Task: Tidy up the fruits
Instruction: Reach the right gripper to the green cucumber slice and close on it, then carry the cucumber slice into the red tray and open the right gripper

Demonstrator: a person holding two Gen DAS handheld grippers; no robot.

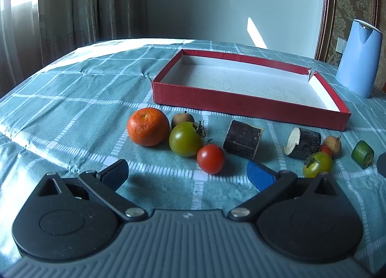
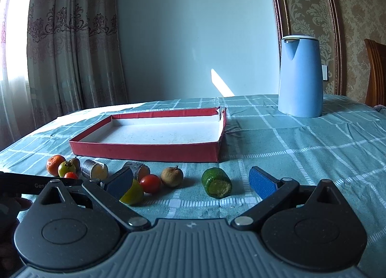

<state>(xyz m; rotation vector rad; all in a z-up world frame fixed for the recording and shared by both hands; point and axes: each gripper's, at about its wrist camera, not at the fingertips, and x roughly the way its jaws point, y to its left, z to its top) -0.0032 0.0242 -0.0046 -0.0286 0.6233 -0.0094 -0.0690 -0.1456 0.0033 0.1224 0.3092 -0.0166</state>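
The red box (image 1: 251,106) lies on the checked tablecloth (image 1: 72,99), with its white inside bare, and all the fruits stay outside it, in a loose row along its near wall.

In the left wrist view, the orange (image 1: 148,126) is near the left corner of the box. A small brown fruit (image 1: 182,118) sits just behind it, and a green tomato (image 1: 185,142) touches the orange on its right side. A red cherry tomato (image 1: 210,159) is just in front of the green one. More to the right, in front of the middle of the box wall, lie two dark cut pieces – one with a dark face (image 1: 242,143), one with a pale cut end (image 1: 302,143). Near the right corner of the box are a second green tomato (image 1: 318,164), a small red tomato (image 1: 325,150) behind it, another brown fruit (image 1: 332,144), and a green cut piece (image 1: 362,154) at the far right.

The left gripper (image 1: 188,174) hangs over the cloth in front of the row; its jaws are spread wide and grip nothing.

In the right wrist view, the right gripper (image 2: 190,181) is also released – its blue pads (image 2: 261,182) stand wide apart, with the green cut piece (image 2: 217,182) lying between them on the cloth, touching neither. A blue kettle (image 2: 300,77) stands to the right of the box, behind its far corner.
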